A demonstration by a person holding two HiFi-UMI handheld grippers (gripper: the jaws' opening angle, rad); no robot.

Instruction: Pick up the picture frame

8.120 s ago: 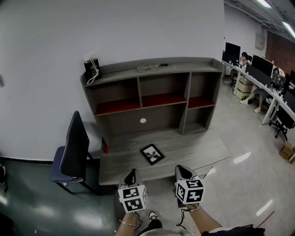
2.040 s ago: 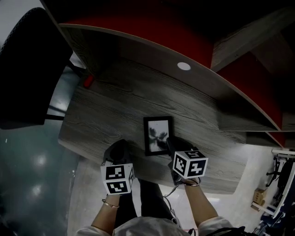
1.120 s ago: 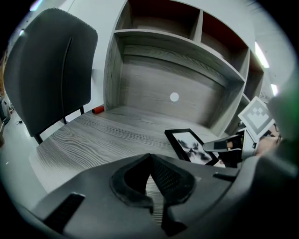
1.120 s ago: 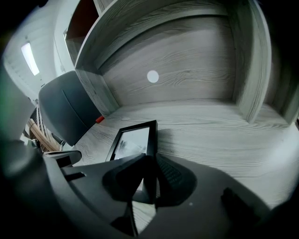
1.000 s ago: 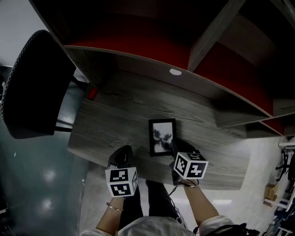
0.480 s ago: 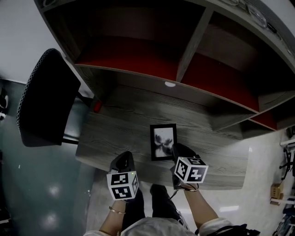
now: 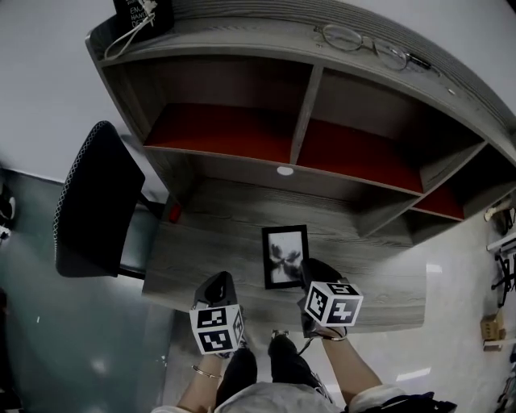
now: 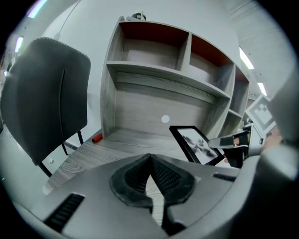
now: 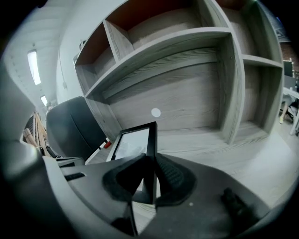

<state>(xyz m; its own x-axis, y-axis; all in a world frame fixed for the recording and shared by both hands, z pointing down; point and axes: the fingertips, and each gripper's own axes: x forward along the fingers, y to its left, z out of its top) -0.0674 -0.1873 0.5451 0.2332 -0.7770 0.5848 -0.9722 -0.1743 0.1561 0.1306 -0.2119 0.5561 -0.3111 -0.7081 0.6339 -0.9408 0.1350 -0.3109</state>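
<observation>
The picture frame, black with a pale print, hangs just over the grey desk, tilted up in the left gripper view. My right gripper is shut on the frame's right edge, near its lower corner; the black edge runs between the pads. In the left gripper view the right gripper shows beside the frame. My left gripper hovers at the desk's front edge, left of the frame. It is shut with nothing in it, its pads meeting.
A black chair stands left of the desk, and a small red object lies at the desk's back left. Shelf compartments with red floors rise behind. Glasses and a black box with a cord sit on top.
The head view has tipped upward, so the shelf's top has come into sight. The right gripper stays shut on the frame; the left gripper stays beside it.
</observation>
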